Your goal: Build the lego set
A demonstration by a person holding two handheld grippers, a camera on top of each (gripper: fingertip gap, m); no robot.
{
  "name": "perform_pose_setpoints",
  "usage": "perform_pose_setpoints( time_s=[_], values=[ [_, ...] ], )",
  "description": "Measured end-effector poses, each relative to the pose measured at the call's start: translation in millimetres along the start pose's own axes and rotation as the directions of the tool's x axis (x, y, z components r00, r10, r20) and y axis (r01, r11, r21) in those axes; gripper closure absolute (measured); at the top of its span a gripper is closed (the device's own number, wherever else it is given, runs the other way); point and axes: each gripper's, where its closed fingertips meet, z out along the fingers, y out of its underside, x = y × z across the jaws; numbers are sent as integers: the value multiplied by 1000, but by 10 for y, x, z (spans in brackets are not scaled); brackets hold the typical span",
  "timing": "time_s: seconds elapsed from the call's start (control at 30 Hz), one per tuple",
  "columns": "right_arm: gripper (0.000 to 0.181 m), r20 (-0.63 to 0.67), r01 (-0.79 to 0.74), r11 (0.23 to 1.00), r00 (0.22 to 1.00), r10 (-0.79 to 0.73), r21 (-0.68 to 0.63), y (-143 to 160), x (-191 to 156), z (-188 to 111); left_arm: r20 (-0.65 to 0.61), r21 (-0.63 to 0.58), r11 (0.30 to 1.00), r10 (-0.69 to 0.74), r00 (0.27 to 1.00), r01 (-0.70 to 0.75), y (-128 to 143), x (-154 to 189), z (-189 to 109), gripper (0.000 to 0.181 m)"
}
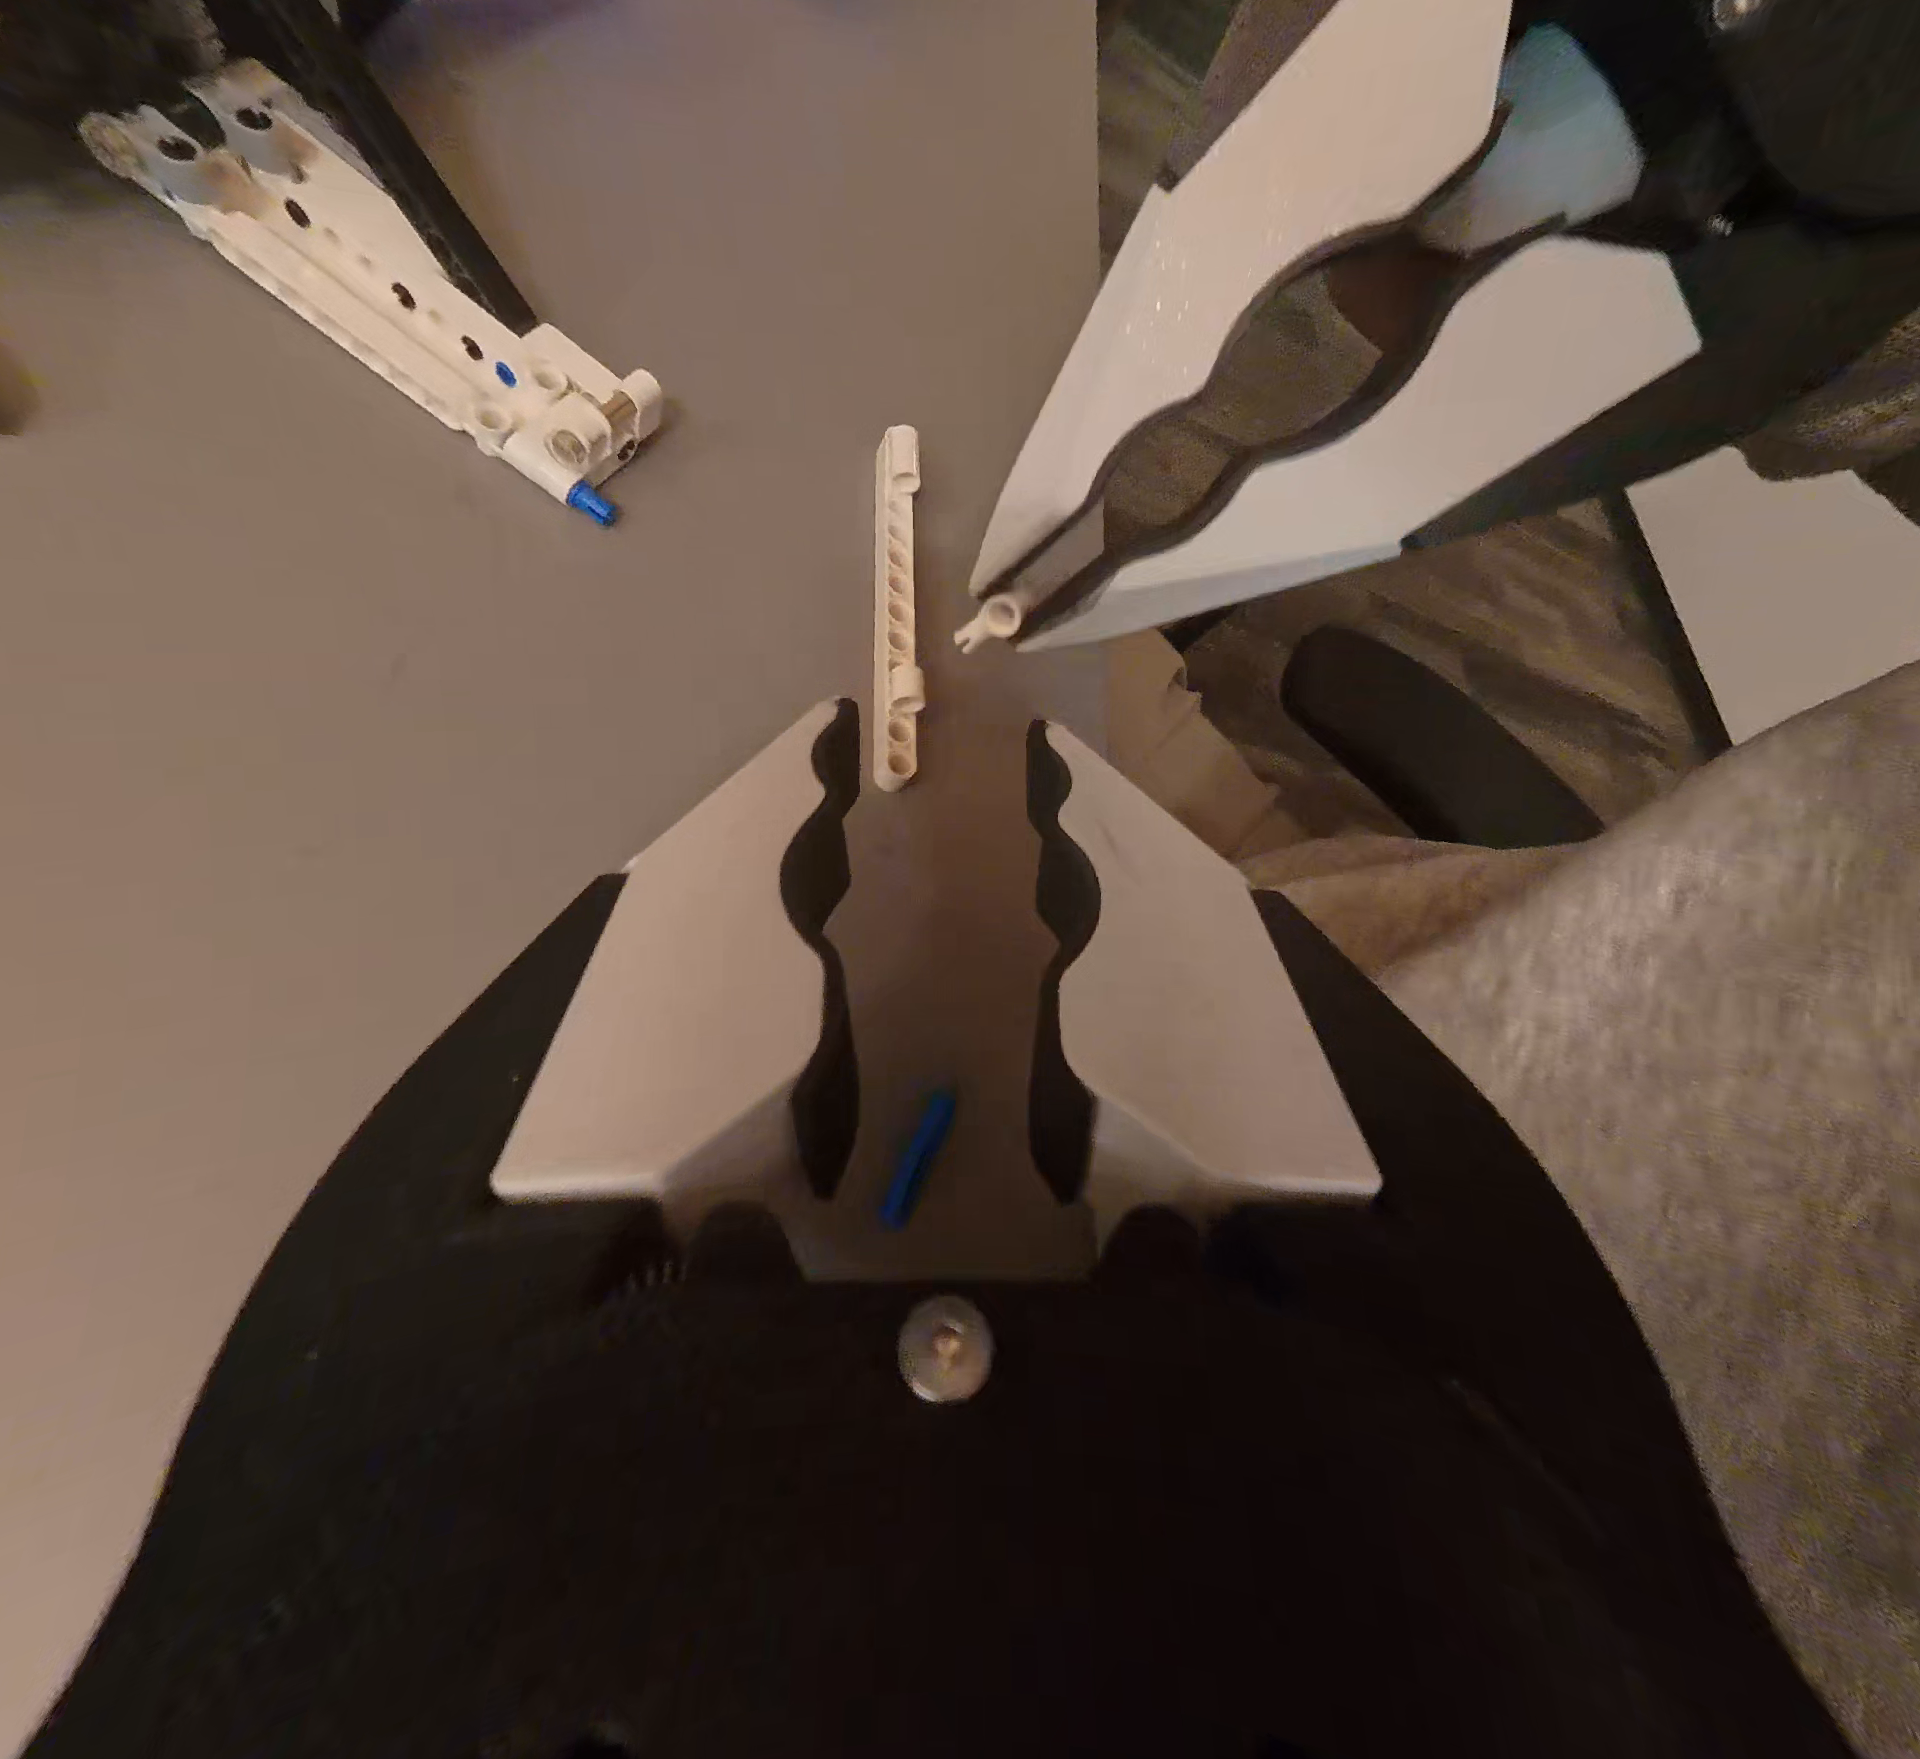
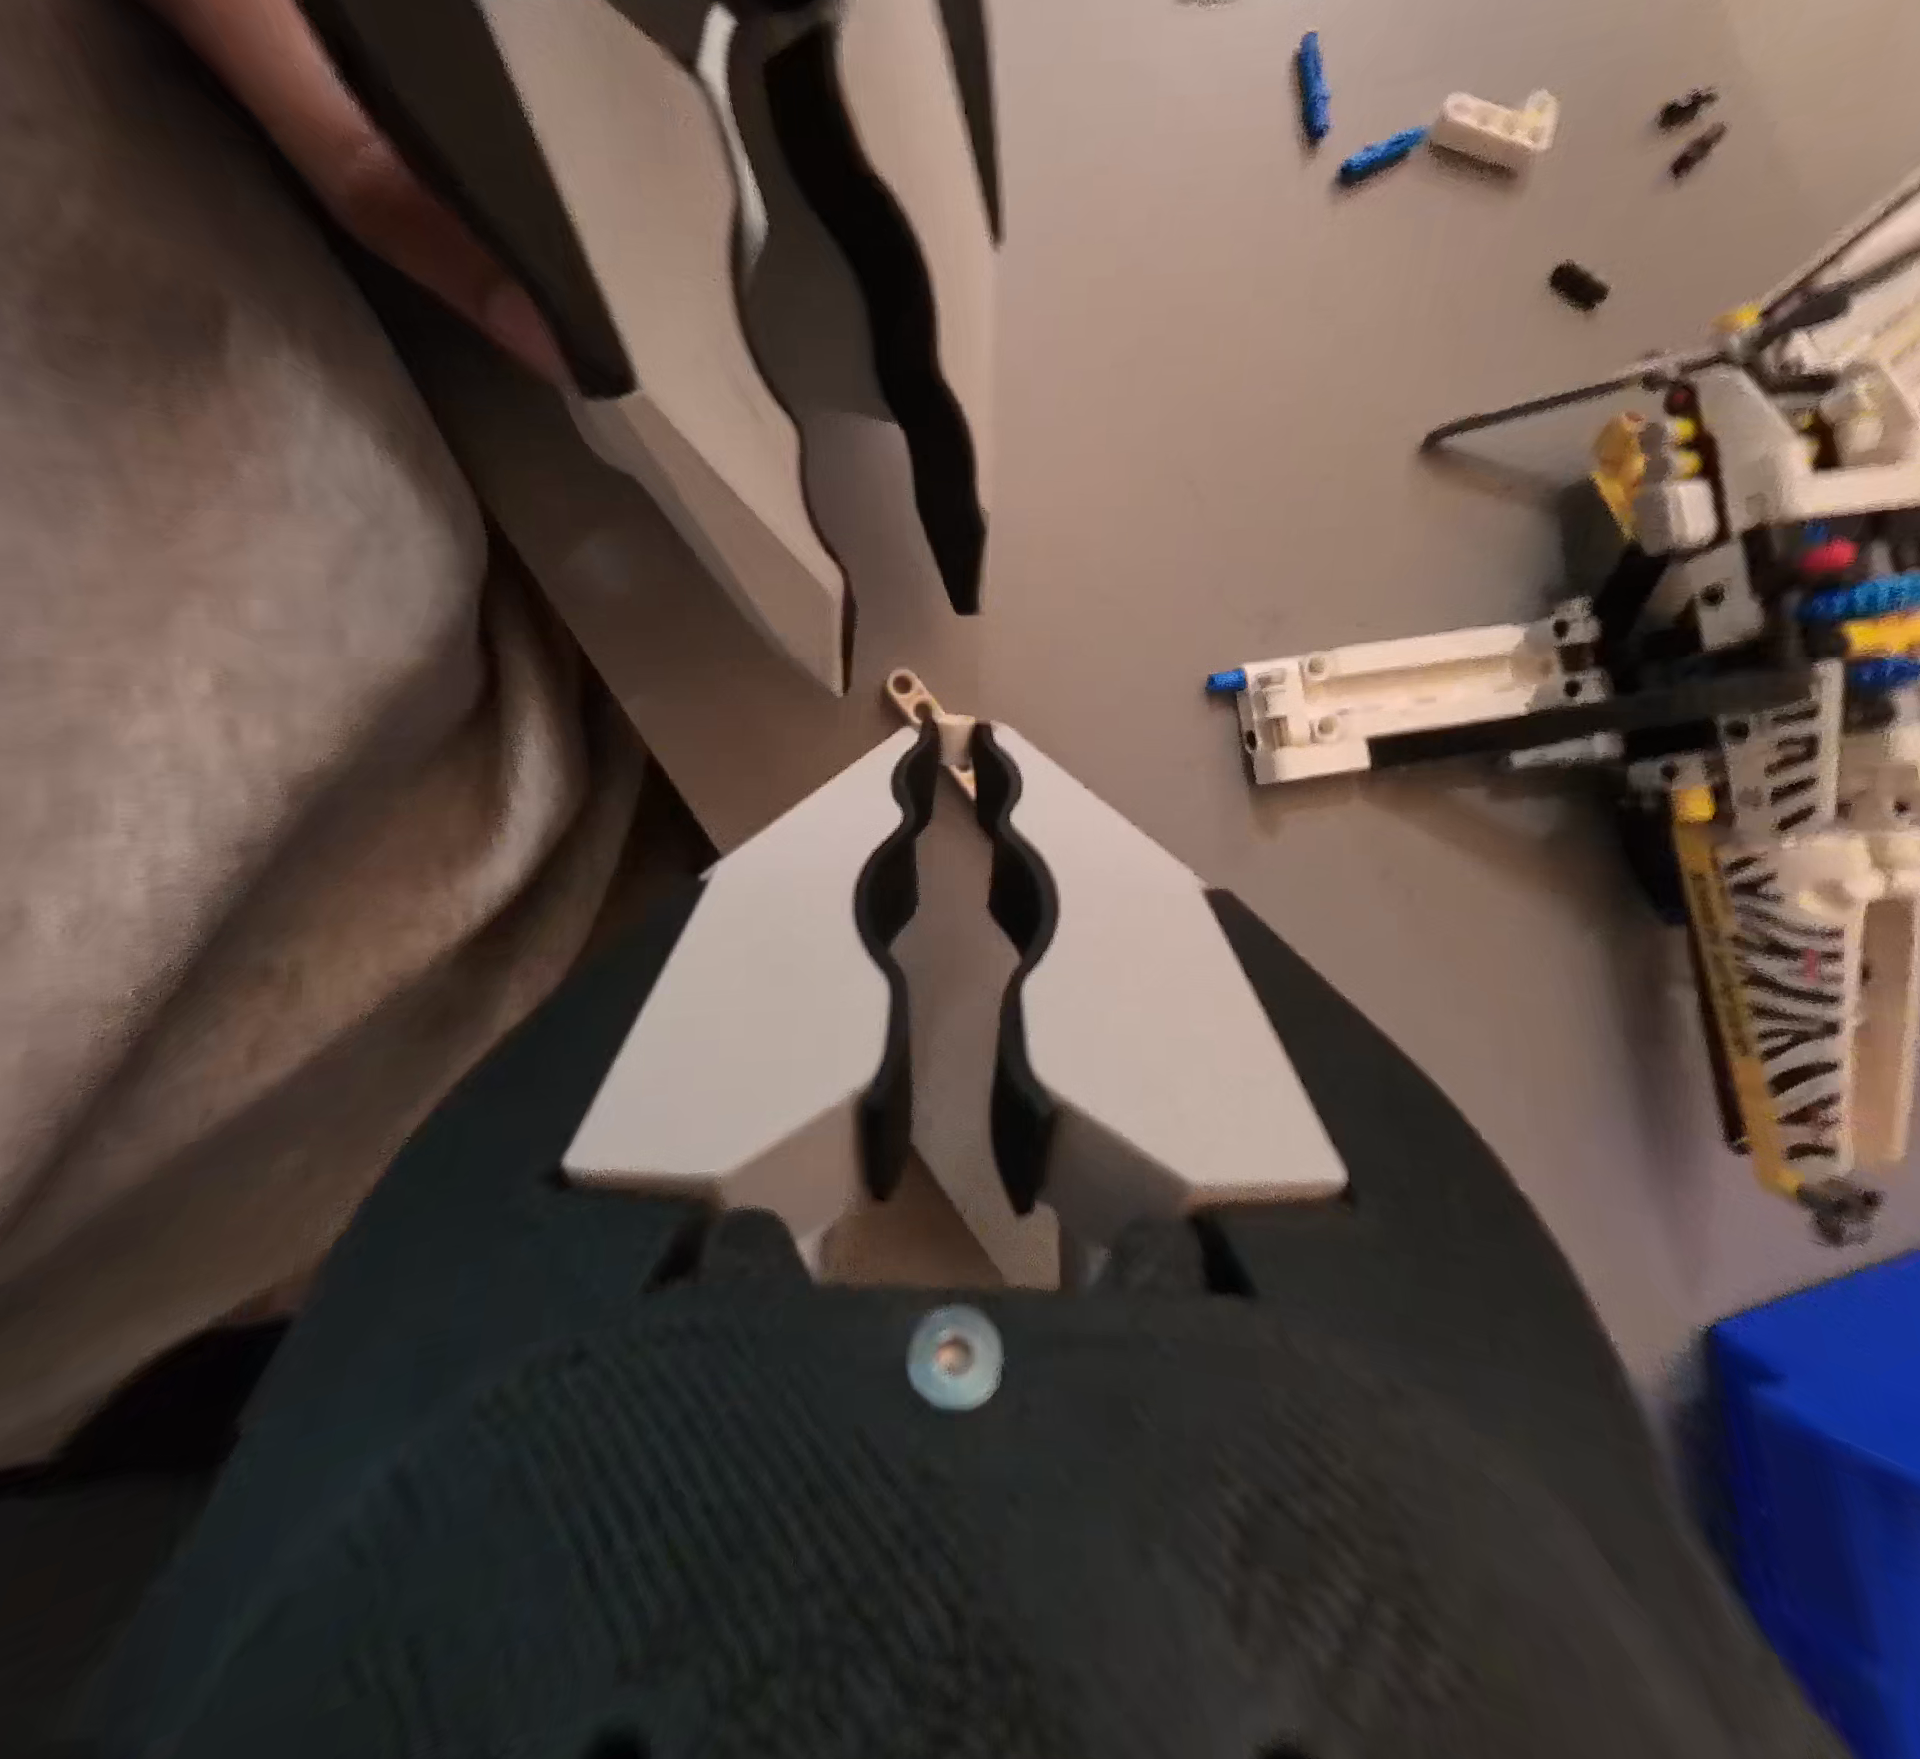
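A long white beam with holes (image 1: 899, 608) lies on the grey table (image 1: 727, 203). My left gripper (image 1: 945, 717) is open, its tips on either side of the beam's near end, and holds nothing. My right gripper (image 1: 1006, 616) comes in from the upper right, shut on a small white connector piece (image 1: 977, 631), with the piece just right of the beam. In the right wrist view the right gripper (image 2: 951, 738) pinches the same piece (image 2: 914, 696), and the open left gripper (image 2: 904, 608) is just beyond it.
A partly built white arm (image 1: 416, 296) with a blue pin (image 1: 592, 504) lies at left; it belongs to the larger model (image 2: 1714, 670). A blue pin (image 1: 920, 1159) lies between my left fingers. Loose blue pins (image 2: 1382, 154), a white block (image 2: 1496, 125), black bits and a blue bin (image 2: 1818, 1460) lie around. The tips of both grippers are at nearly the same place.
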Motion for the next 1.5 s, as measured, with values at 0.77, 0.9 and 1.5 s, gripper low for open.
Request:
perform_pose_setpoints(
  time_s=[0.77, 0.9, 1.5],
  values=[
    [176, 343, 411, 882, 883, -322, -231, 108, -84, 278, -167, 65, 978, -185, 968, 199, -2, -89, -249, 148],
    [176, 384, 420, 876, 868, -313, -236, 110, -98, 280, -172, 59, 978, -189, 967, 202, 4, -87, -244, 148],
    [175, 450, 475, 868, 813, -370, -146, 106, -104, 277, -167, -8, 978, -207, 964, 208, 34, -68, -97, 146]
  ],
)
